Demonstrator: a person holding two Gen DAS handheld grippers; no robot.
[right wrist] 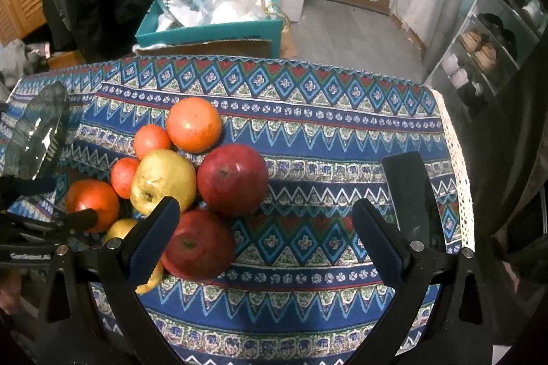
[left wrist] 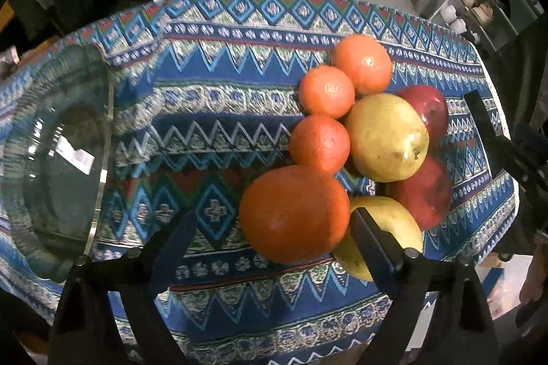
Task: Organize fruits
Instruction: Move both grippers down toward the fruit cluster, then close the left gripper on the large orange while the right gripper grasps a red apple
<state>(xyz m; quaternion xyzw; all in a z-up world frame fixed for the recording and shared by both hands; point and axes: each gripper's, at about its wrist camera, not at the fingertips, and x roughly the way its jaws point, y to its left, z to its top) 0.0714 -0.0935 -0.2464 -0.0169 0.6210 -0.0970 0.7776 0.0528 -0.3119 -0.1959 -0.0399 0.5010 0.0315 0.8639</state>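
A pile of fruit lies on the patterned tablecloth. It holds a big orange, three smaller oranges, one of which touches the big one, two yellow pears and two red apples. My left gripper is open, its jaws either side of the big orange. In the right wrist view my right gripper is open, its left finger beside the near red apple; the far apple and a pear lie beyond.
A clear glass bowl stands at the left end of the table; it also shows in the right wrist view. A teal box with bags sits behind the table. A shoe rack stands at the right.
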